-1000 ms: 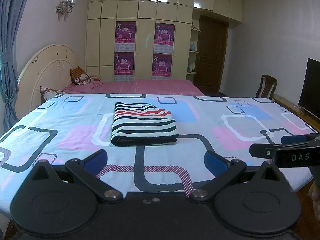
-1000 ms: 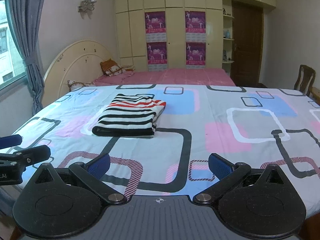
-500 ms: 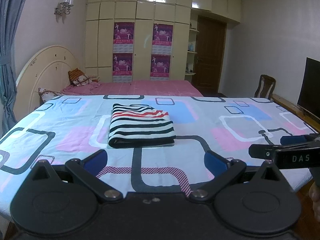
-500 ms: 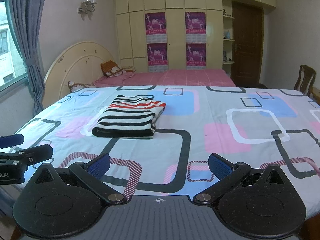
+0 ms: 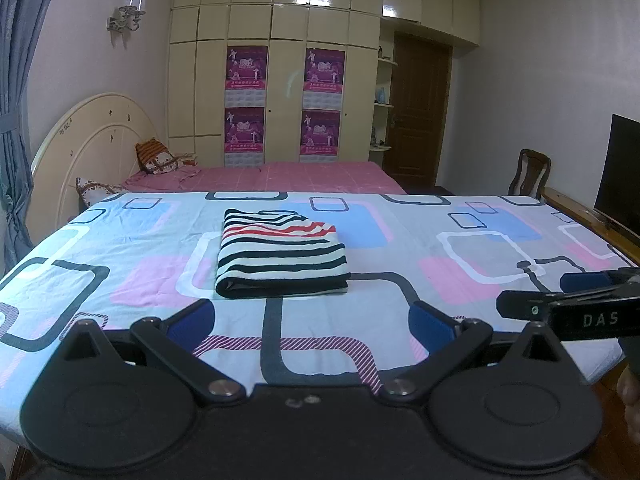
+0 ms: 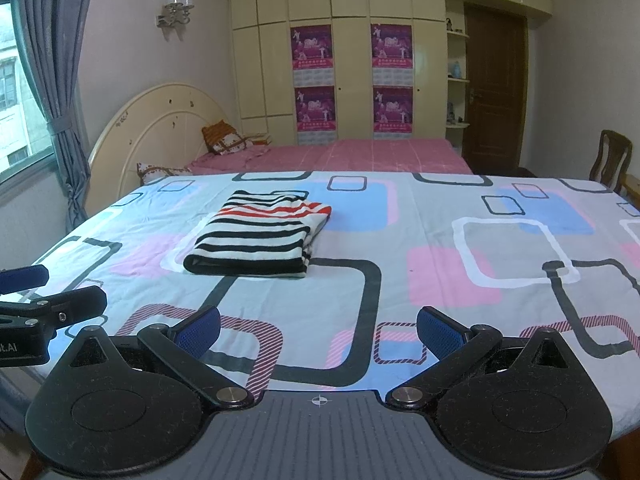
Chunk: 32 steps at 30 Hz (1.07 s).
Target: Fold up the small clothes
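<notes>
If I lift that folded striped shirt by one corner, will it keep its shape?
Probably not. The striped shirt looks like soft knit folded in several layers, so it would likely droop and unfold. It seems light, and on the patterned bedsheet a push would probably bunch it rather than slide it cleanly.

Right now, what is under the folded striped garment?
The striped garment lies on the patterned sheet. The sheet's print shows around it; whatever lies beneath the garment is covered.

Folded striped top (image 5: 280, 258) on bedsheet (image 5: 400, 272)
</notes>
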{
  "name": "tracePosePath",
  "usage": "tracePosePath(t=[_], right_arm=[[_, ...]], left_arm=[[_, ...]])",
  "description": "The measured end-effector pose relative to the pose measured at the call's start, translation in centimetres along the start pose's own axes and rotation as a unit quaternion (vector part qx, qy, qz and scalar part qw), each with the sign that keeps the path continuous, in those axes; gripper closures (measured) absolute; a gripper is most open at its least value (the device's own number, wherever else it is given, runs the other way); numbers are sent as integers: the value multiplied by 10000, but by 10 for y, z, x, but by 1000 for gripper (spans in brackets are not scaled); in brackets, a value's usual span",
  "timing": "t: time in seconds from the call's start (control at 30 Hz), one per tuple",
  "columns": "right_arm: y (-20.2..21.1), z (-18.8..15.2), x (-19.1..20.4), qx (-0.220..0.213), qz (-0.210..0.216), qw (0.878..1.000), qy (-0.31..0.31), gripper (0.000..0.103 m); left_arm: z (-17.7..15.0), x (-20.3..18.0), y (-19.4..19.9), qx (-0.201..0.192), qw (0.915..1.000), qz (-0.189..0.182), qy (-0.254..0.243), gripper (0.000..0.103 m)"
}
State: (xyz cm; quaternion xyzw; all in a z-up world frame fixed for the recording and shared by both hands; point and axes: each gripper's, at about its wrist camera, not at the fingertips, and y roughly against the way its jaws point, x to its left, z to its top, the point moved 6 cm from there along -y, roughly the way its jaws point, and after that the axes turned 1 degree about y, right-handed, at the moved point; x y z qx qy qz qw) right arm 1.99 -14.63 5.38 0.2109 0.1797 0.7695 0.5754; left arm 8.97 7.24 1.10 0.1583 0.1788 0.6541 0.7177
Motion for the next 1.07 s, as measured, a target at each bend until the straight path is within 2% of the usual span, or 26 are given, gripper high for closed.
tracePosePath(t=[1.07], right_arm=[[-3,5,-2,-23,38,10000,35,0]], left_arm=[[5,4,-1,-89,9999,-40,79,0]])
